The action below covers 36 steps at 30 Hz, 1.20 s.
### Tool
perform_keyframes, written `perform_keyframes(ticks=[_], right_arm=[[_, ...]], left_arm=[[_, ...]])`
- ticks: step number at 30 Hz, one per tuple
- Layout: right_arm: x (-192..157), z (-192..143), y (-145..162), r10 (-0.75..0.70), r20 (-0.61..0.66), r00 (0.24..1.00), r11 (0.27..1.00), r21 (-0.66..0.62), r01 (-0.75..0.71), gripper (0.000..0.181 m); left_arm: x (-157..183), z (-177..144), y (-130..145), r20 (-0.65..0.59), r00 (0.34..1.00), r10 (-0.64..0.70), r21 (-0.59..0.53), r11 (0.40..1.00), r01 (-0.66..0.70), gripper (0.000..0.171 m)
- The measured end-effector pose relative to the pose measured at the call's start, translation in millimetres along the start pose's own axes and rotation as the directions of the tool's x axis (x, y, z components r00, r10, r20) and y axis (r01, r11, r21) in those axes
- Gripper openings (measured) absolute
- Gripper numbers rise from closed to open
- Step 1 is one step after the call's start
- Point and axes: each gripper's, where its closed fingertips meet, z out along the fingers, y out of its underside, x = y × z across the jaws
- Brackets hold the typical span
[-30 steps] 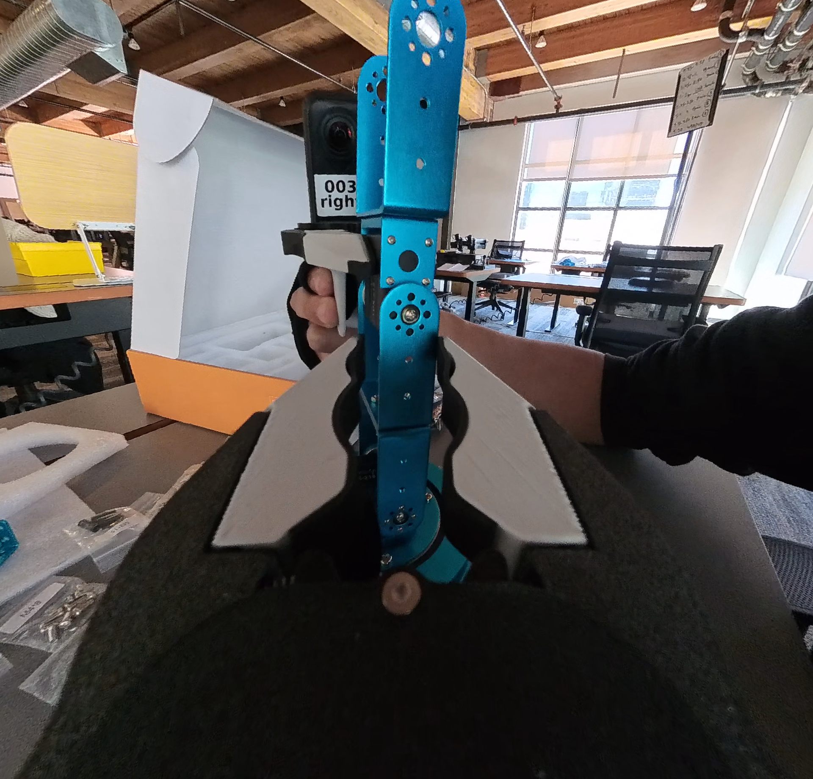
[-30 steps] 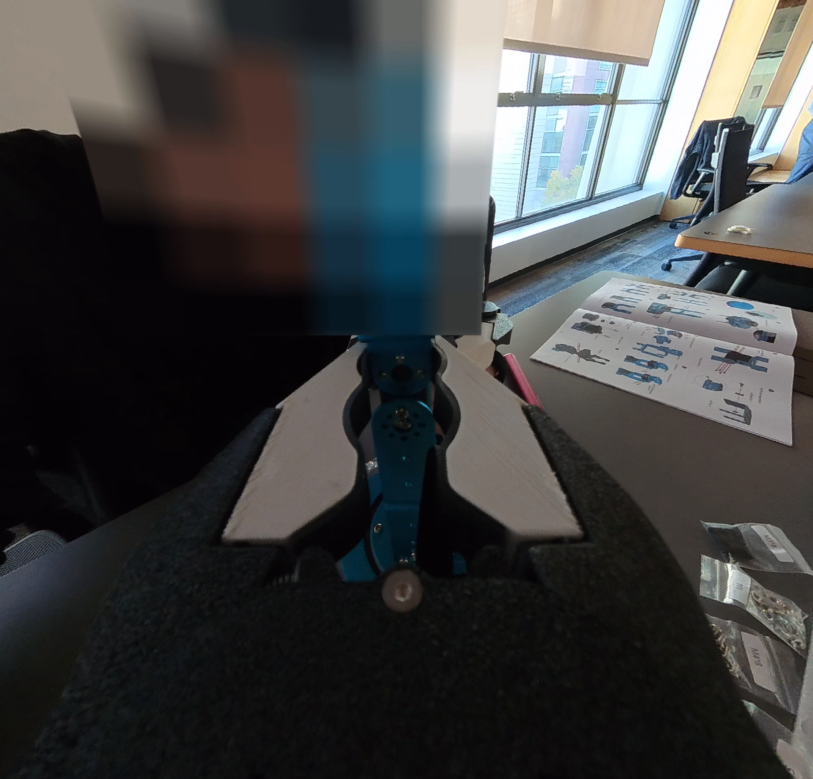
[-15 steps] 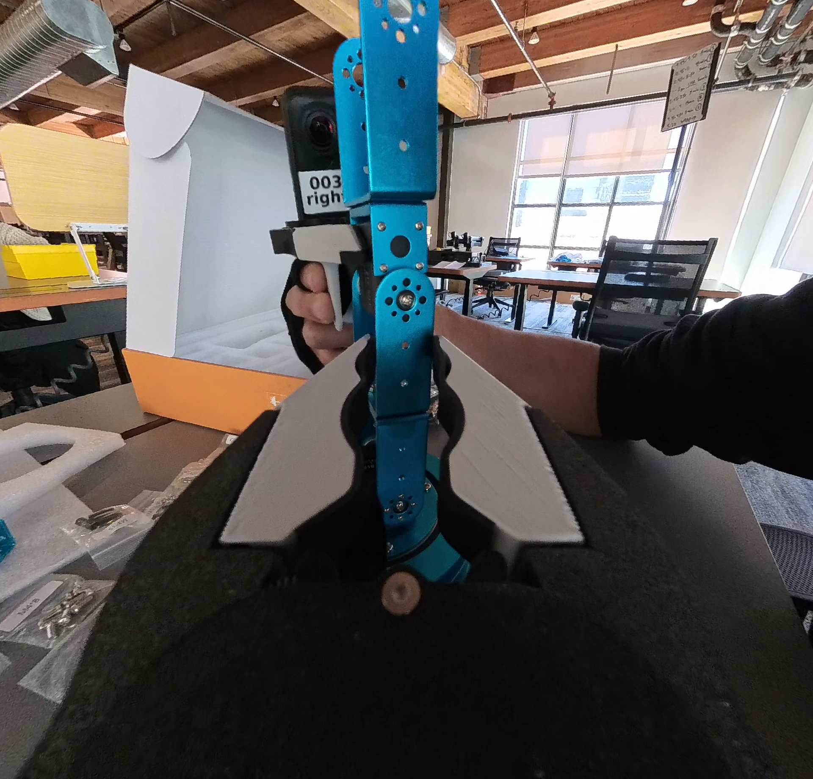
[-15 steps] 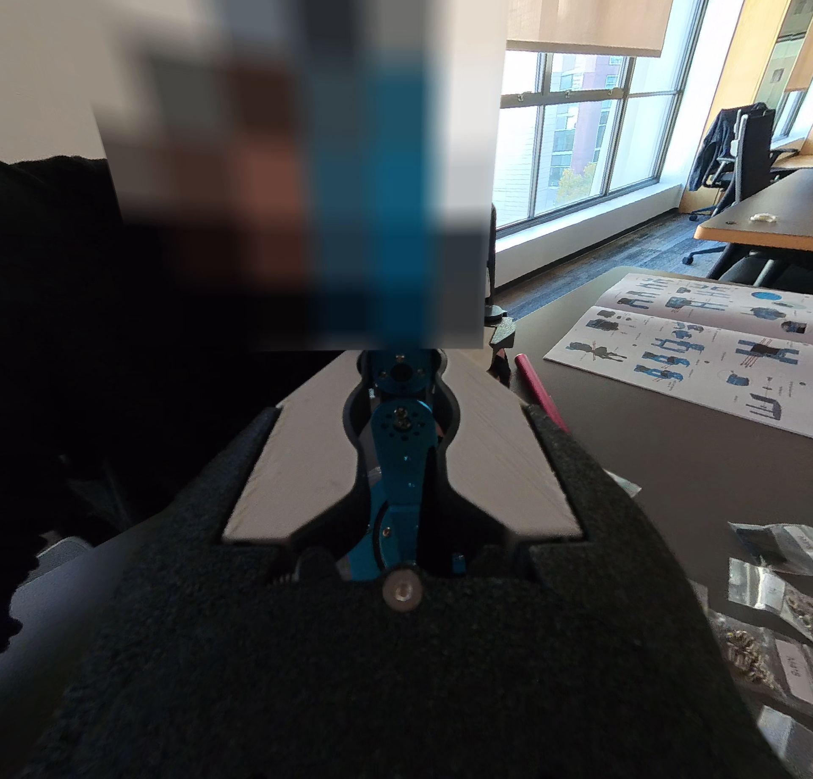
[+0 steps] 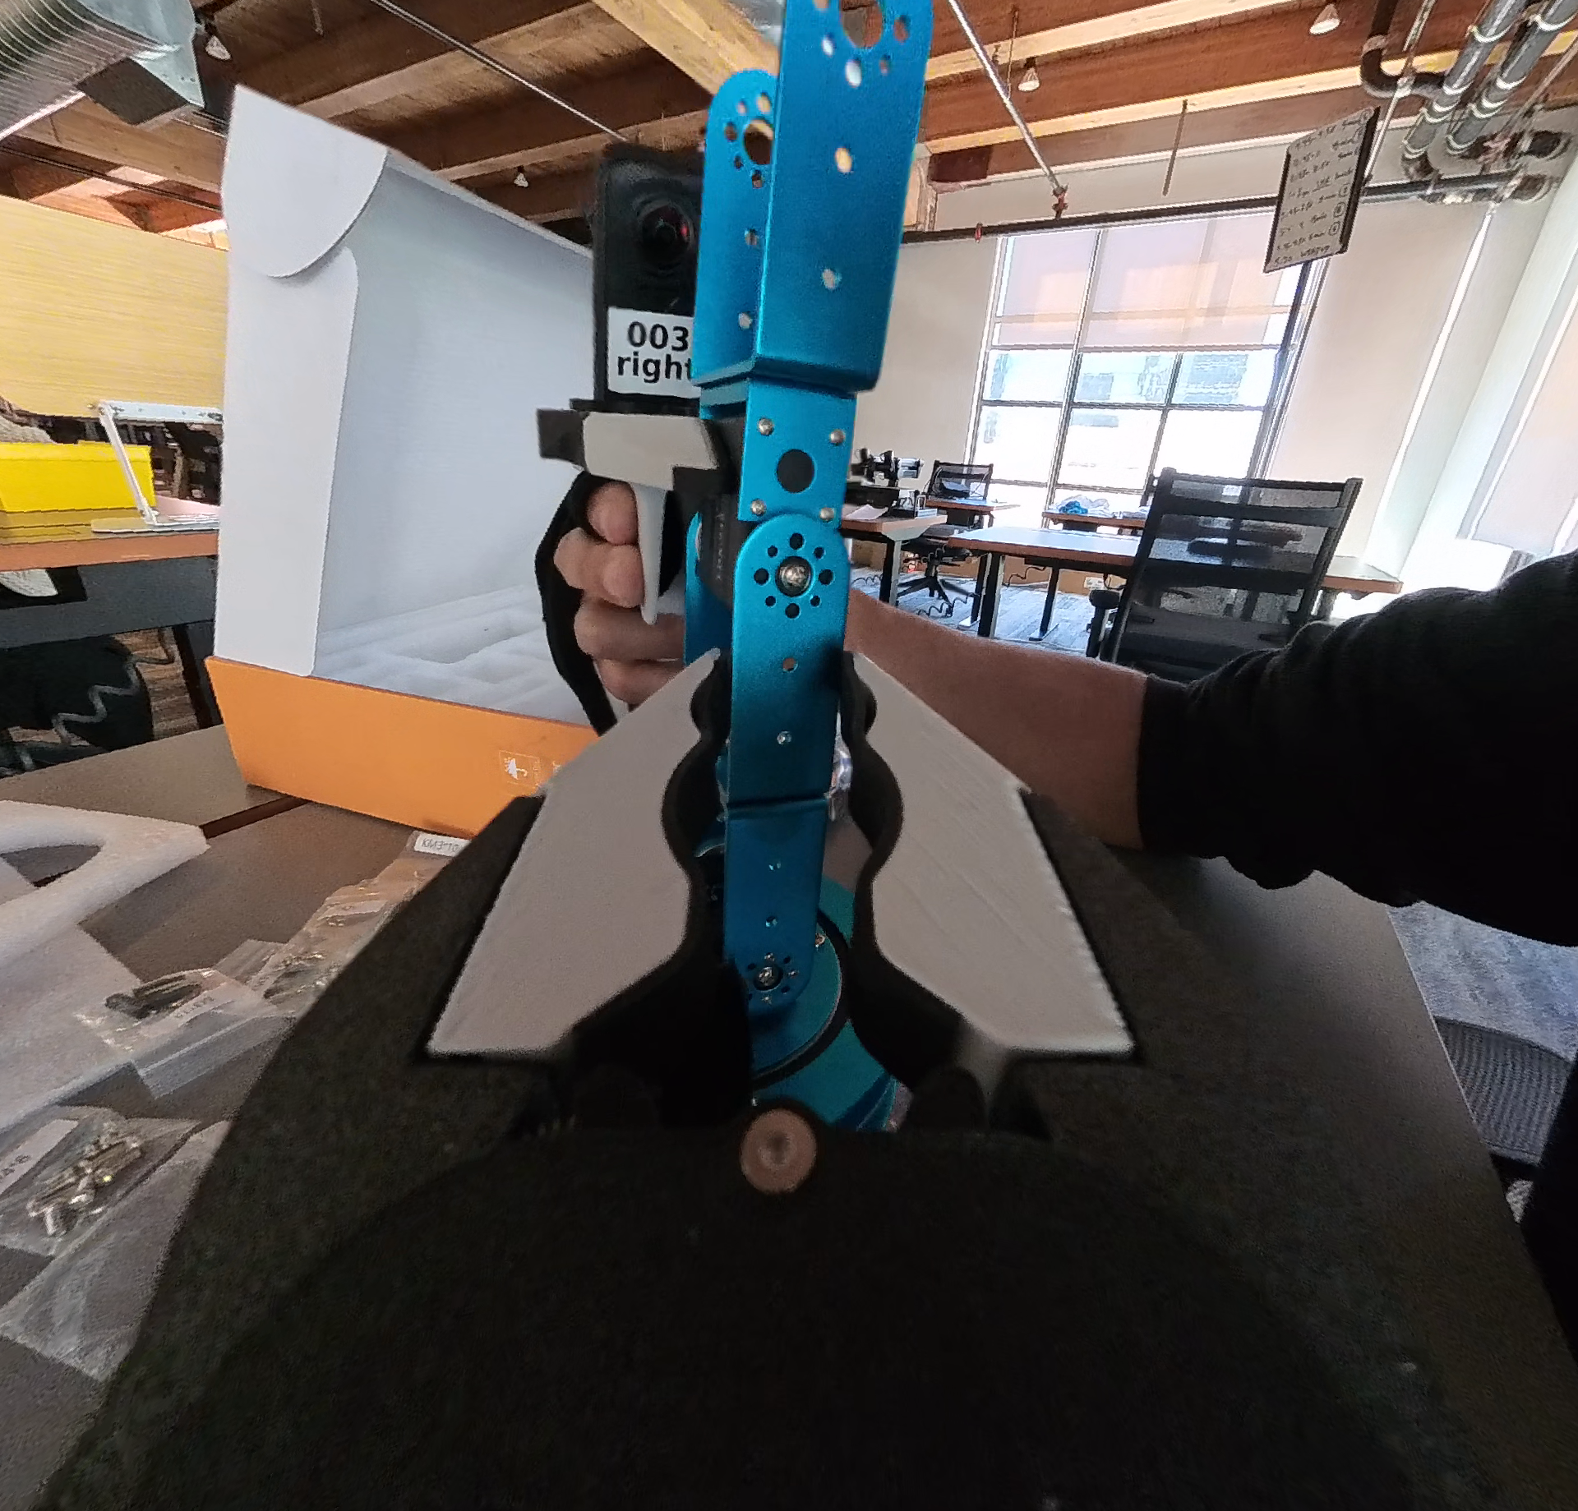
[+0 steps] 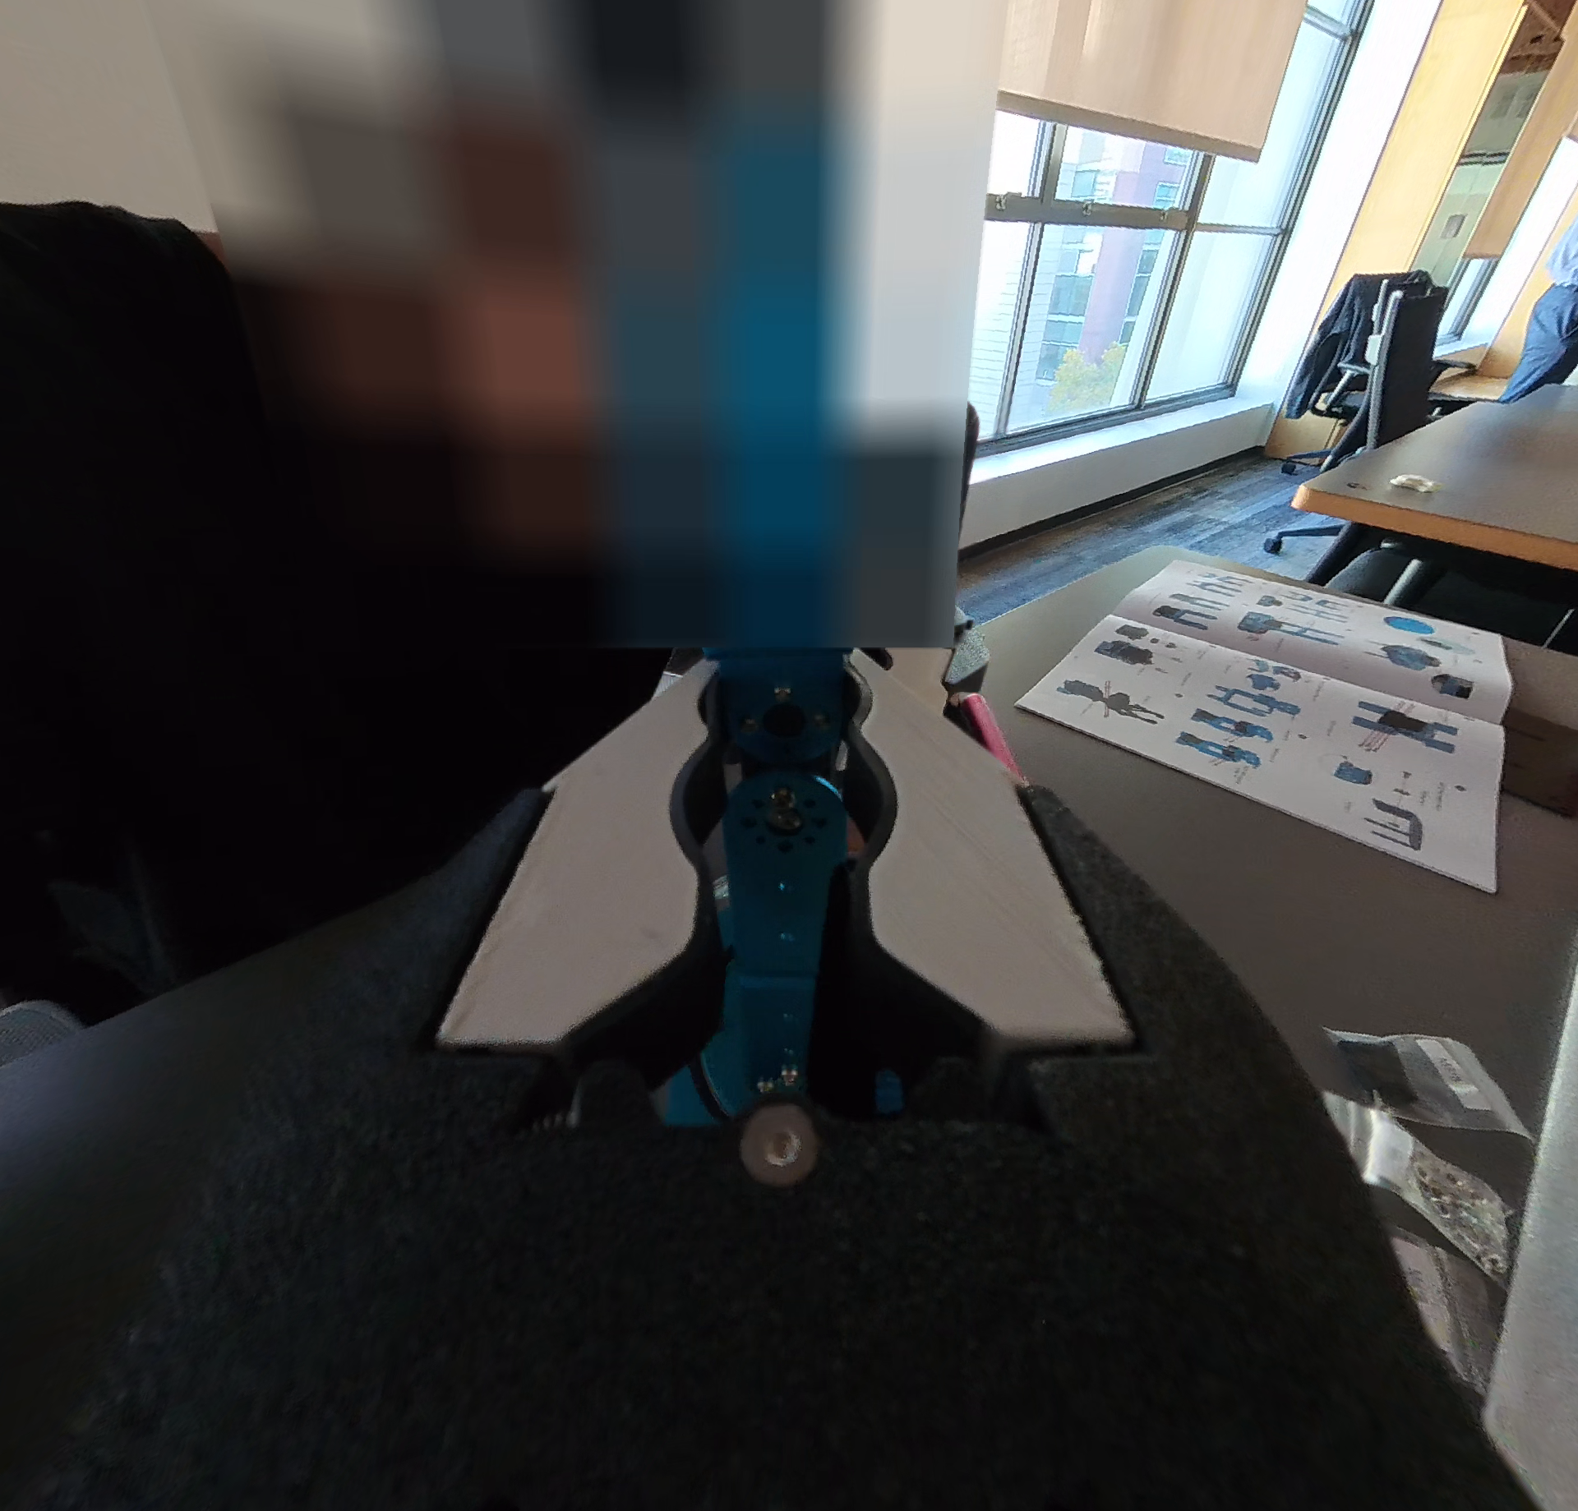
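- Both sets of jaws are closed tight on one blue metal bracket assembly (image 5: 790, 616), gripped from opposite sides: the left gripper (image 5: 781, 753) clamps its lower section, and the right gripper (image 6: 781, 787) clamps it as well.
- Behind the assembly in the left wrist view, a hand (image 5: 610, 591) wraps the right gripper's black handle with fingers curled by a white trigger; its forearm runs to the right edge into a black sleeve (image 5: 1366, 744).
- Centre frame in both views, the assembly stands upright, its long axis vertical, its rounded end near the top edge of the left view.
- It is anodised blue, built of flat perforated plates joined by small screws, with round hub discs and a second plate behind the upper one.
- At left stands a white-and-orange open box (image 5: 384, 531); clear bags of hardware (image 5: 77, 1171) lie lower left.
- An open instruction booklet (image 6: 1281, 719) lies at right on the dark table (image 6: 1195, 898), beside a pink pen (image 6: 986, 723).
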Motion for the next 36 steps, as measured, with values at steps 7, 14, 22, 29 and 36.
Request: perform_keyframes(ticks=[7,14,22,29,36], right_arm=[[-0.9,-0.4,0.2,0.028,0.019,0.999,1.0,0.004,-0.028,0.02],[-1.1,0.1,0.7,0.031,0.014,0.999,0.999,-0.007,-0.031,0.021],[1.5,1.0,0.6,-0.031,-0.017,0.999,0.999,-0.019,0.031,0.019],[-0.2,0.9,1.3,-0.11,-0.051,0.993,0.993,-0.046,0.108,0.02],[-1.4,0.8,1.0,-0.137,-0.062,0.989,0.99,-0.041,0.135,0.019]], left_arm=[[0.2,0.0,0.5,-0.003,1.0,-0.008,-0.002,1.0,0.008,0.024],[0.4,-0.1,0.9,-0.023,0.999,-0.03,-0.011,1.0,0.029,0.024],[-0.4,-0.8,0.6,-0.002,1.0,-0.01,0.007,1.0,0.01,0.025],[0.5,-0.2,1.2,-0.004,0.999,-0.046,0.005,0.999,0.046,0.025],[1.2,0.3,1.8,-0.009,0.998,-0.056,0.001,0.998,0.056,0.026]])
